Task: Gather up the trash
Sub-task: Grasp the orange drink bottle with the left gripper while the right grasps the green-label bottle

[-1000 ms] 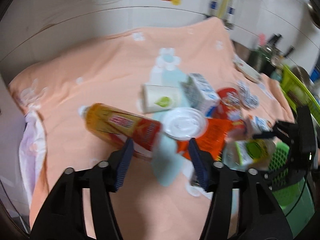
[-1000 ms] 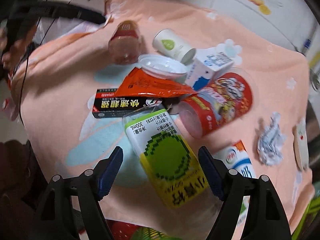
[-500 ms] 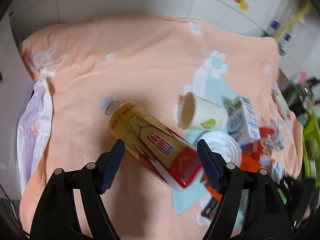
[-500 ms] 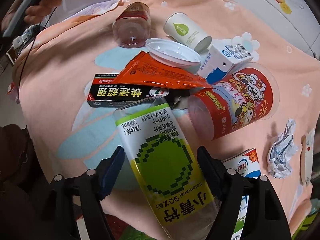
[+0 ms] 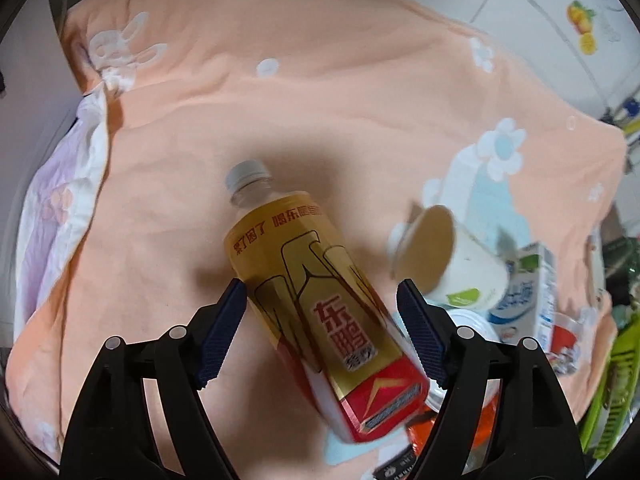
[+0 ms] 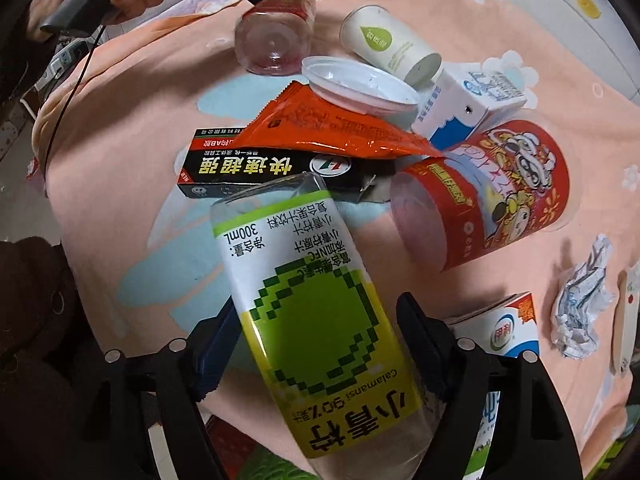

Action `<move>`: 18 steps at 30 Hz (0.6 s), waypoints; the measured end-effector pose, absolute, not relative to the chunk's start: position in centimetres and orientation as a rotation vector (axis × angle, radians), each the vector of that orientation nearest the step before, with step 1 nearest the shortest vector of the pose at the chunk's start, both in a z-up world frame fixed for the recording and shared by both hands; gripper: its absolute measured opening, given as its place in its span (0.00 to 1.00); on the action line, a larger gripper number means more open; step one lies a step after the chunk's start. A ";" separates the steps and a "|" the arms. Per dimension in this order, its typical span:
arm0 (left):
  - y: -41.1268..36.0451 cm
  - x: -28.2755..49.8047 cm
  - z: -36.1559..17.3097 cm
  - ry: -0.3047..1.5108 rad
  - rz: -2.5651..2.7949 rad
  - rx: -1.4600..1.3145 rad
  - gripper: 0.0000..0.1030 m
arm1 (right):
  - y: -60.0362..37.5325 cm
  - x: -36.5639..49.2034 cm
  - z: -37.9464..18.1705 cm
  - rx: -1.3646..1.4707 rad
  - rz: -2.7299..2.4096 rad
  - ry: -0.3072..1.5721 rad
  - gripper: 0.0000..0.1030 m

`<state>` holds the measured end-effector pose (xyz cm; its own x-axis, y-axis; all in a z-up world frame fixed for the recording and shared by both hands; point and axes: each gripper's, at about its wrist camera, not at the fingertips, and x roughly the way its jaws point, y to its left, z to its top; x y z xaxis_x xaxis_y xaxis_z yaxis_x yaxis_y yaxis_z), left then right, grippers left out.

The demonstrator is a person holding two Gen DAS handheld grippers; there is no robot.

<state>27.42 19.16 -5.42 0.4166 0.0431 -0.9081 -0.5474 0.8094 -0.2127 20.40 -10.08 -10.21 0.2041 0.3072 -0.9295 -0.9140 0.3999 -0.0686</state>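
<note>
1. Left wrist view: the left claw (image 5: 320,294) points steeply down at the bench, which is draped in a peach cloth (image 5: 280,100).
2. Its jaws have just been opening and stand wide; the yellow drink bottle (image 5: 304,264) lies on the cloth between them, cap towards the far side, with a gap at the right pad, so it is not gripped.
3. Right of that bottle a paper cup (image 5: 452,264) lies on its side, a milk carton (image 5: 524,292) just beyond.
4. Right wrist view: the right claw (image 6: 316,312) is closed on the green-label bottle (image 6: 320,320), which is tilted, its base over the black box (image 6: 248,168).
5. Past the box sit an orange packet (image 6: 332,124), a white lid (image 6: 356,84) and a red tub (image 6: 492,196); crumpled paper (image 6: 580,312) lies at the right.
</note>
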 end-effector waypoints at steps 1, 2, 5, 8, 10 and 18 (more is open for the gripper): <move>19.2 27.5 -5.6 1.095 0.411 -0.528 0.74 | -10.0 20.3 -10.2 -0.738 0.972 1.019 0.72; 19.3 27.4 -5.6 1.097 0.419 -0.528 0.74 | -10.0 20.3 -10.2 -0.737 0.976 1.019 0.71; 19.7 27.4 -6.4 1.114 0.426 -0.574 0.75 | -9.8 20.3 -10.1 -0.725 0.981 1.019 0.67; 19.4 27.4 -6.8 1.119 0.433 -0.590 0.75 | -9.8 20.4 -10.0 -0.707 0.975 1.019 0.66; 18.9 27.5 -6.9 1.126 0.445 -0.574 0.75 | -9.8 20.3 -9.8 -0.699 0.970 1.013 0.64; 17.8 28.0 -8.1 1.147 0.454 -0.552 0.77 | -9.6 19.9 -10.0 -0.692 0.960 1.006 0.63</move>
<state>28.00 17.83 -8.06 0.3482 0.0562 -0.9357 -0.5991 0.7811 -0.1760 19.86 -9.59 -10.00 0.2125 0.3343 -0.9182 -0.9014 0.4299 -0.0521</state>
